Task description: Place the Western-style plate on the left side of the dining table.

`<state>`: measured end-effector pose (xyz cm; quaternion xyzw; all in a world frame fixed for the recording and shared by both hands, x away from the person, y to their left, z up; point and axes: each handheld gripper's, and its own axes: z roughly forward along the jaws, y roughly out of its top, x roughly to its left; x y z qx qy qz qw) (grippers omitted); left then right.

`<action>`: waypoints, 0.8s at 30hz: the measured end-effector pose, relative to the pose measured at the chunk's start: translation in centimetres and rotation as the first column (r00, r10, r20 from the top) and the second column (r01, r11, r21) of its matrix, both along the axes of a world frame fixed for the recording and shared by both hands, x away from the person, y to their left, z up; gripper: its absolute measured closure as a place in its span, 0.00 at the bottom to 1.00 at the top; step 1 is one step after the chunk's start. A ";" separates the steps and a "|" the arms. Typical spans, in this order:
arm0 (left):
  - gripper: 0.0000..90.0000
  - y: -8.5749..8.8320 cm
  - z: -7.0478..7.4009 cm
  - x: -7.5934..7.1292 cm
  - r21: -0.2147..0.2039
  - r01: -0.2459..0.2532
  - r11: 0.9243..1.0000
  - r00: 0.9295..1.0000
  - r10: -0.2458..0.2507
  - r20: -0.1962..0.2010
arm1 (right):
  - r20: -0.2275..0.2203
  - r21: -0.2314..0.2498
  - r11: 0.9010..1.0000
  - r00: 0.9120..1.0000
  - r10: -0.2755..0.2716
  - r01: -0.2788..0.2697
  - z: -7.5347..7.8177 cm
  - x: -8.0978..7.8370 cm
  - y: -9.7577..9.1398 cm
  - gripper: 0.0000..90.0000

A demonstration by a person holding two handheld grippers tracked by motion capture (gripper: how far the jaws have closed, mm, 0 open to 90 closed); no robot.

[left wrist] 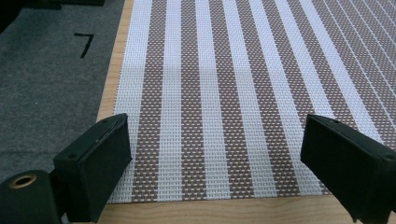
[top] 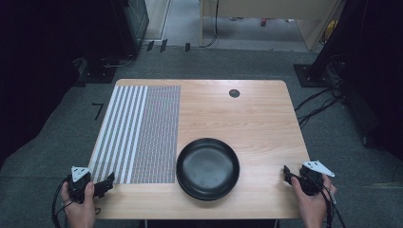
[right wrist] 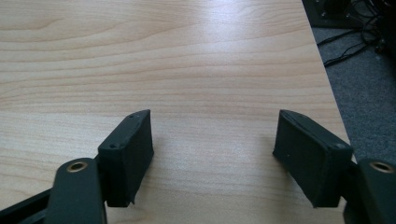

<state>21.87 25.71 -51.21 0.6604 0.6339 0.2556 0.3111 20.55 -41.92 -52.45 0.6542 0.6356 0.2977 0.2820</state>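
The left gripper [top: 105, 183] hovers at the near left corner of the light wooden table [top: 256, 118], jaws spread wide and holding nothing. In the left gripper view those jaws straddle the near edge of the brown-and-white striped woven placemat [left wrist: 224, 93], which lies flat along the left side of the table, its near hem just short of the table edge. The right gripper [top: 288, 174] sits at the near right edge, jaws likewise wide apart and empty over bare wood. A black round shallow bowl [top: 207, 167] rests near centre, its left rim touching or just overlapping the placemat's right edge; which of the two cannot be told.

Judgement: the step in hand appears to be taking hold of the placemat's near hem. To do this well, the left gripper should come in low and level so one jaw slips under the thin weave, and close squarely on the hem rather than a corner. Any pull risks dragging the bowl.

The table is clean, with a dark round grommet [top: 234, 93] at the far side. Grey carpet [top: 57, 142], cables and dark equipment surround it.
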 end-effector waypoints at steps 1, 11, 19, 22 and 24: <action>0.09 -0.1 0.2 0.0 0.004 -0.012 1.000 1.000 0.012 0.007 | -0.001 0.001 1.000 1.000 0.004 -0.004 0.0 0.0 0.0 0.28; 0.09 -2.6 1.4 0.3 0.006 0.015 1.000 1.000 -0.015 0.023 | -0.010 0.000 1.000 1.000 -0.004 0.004 0.0 0.2 0.2 0.22; 0.09 -4.3 1.8 0.7 -0.020 0.060 0.998 0.998 -0.059 0.026 | -0.013 0.005 1.000 1.000 -0.003 0.003 0.1 0.1 0.4 0.24; 0.09 -5.5 2.0 0.7 -0.030 0.083 0.996 0.996 -0.082 0.033 | -0.009 0.024 1.000 1.000 -0.008 0.008 0.3 0.0 0.6 0.24; 0.09 -5.9 1.8 0.7 -0.042 0.091 0.995 0.996 -0.090 0.022 | 0.003 0.039 0.999 1.000 -0.016 0.016 0.6 -0.1 0.8 0.25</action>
